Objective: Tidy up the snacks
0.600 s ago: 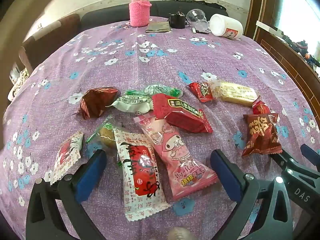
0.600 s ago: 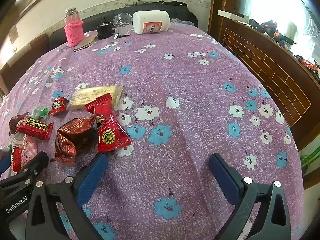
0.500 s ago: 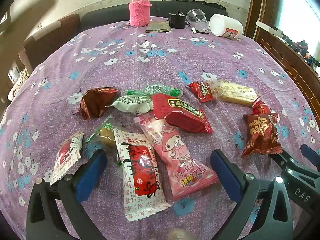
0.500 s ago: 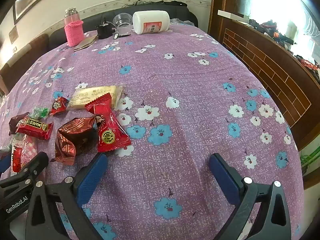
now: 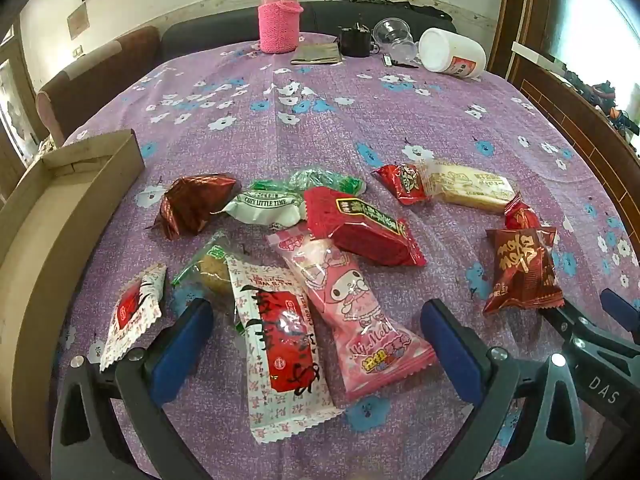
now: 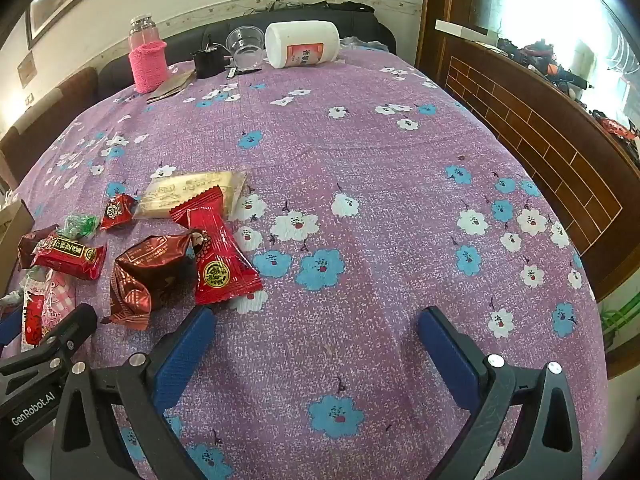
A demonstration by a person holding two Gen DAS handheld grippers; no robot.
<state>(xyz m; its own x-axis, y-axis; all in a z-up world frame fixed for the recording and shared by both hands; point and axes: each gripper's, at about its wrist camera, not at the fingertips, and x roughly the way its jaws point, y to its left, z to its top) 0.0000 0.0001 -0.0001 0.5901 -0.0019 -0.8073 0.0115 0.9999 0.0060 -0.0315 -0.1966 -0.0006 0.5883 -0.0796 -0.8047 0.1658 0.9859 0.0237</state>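
Left claw (image 5: 316,332) spread wide, empty, above the snacks (image 5: 340,248), which lie scattered on the near half of the table (image 5: 320,128); right claw (image 6: 316,340) likewise spread, over bare purple floral cloth, with the snacks at its 10 o'clock. Open cardboard box (image 5: 60,208) at 9 o'clock from the snacks in the left view. Far edge, 12 o'clock: pink-sleeved jar (image 5: 279,20), clear cup (image 5: 394,38), white tub (image 5: 452,54) on its side; dark sofa (image 5: 224,32) and pale wall behind, wood panelling (image 6: 532,128) at 2 o'clock.
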